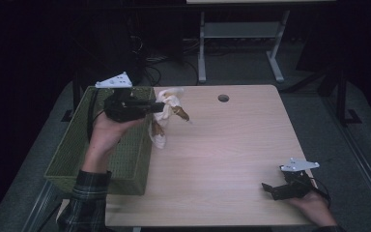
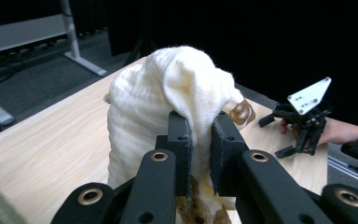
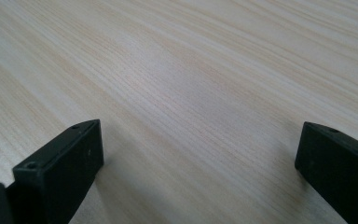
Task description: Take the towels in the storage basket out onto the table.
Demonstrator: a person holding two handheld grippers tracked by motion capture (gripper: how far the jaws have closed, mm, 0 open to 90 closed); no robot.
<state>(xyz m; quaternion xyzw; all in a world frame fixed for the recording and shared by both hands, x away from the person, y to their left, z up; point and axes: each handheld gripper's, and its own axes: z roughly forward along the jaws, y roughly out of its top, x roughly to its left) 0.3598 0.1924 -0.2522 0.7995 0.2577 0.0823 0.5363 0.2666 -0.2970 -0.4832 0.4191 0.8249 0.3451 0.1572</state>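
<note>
Cream cloth point(image 1: 165, 112) with brown patches is hanging in the air, pinched by the left gripper point(image 1: 150, 107), toward ten o'clock over the wooden bench point(image 1: 232, 159). In the high view, it is drooping from the jaws just past the right rim of a green woven basket point(image 1: 77, 145), with its lower end dangling close to the bench surface; whether it is touching the wood cannot be told. The basket is sitting along the bench's left edge, at about nine o'clock. The person's left hand point(image 1: 107, 130) is gripping the tool from below, and a plaid sleeve point(image 1: 87, 198) is coming in from seven o'clock.

In the left gripper view, the cloth point(image 2: 168, 98) is bunching up over the two black jaws, which are clamping together on a fold of it. Brown staining is showing low between the jaws and at the cloth's right edge.

The right gripper point(image 1: 274, 190) is resting low at about five o'clock, well apart from the cloth, held by the right hand point(image 1: 314, 205) near the bench's front edge. In the right gripper view, its jaws are standing wide apart over bare wood grain point(image 3: 191, 93), holding nothing. A round cable hole point(image 1: 223, 98) is sitting in the bench near twelve o'clock.
</note>
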